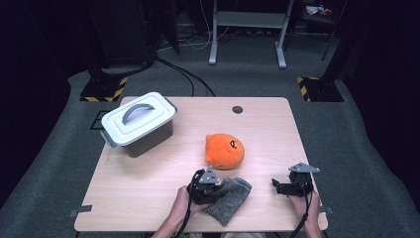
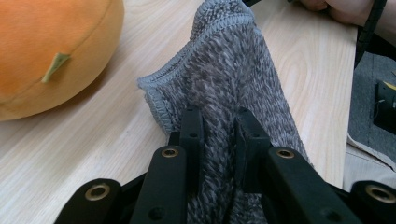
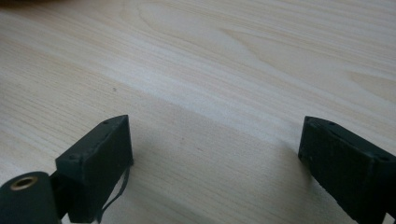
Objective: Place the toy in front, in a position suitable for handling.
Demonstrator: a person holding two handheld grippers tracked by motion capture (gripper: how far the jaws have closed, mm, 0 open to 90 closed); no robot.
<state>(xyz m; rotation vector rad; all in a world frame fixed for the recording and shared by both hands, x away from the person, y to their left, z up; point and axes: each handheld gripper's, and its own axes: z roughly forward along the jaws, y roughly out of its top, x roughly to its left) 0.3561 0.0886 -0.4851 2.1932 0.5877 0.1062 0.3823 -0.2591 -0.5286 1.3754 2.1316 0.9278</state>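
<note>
A grey knitted cloth lies near the table's front edge, and my left gripper is shut on its left end. In the left gripper view the black jaws pinch a fold of the grey cloth, which stretches away from my left gripper. An orange plush toy sits just beyond the cloth, and its side shows as the orange plush at the upper left. My right gripper rests at the front right, open, with bare wood between the jaws of my right gripper.
A grey lidded plastic box with a handle stands at the back left of the wooden table. A small dark round hole sits near the far edge. Beyond the table are cables and stand legs on the floor.
</note>
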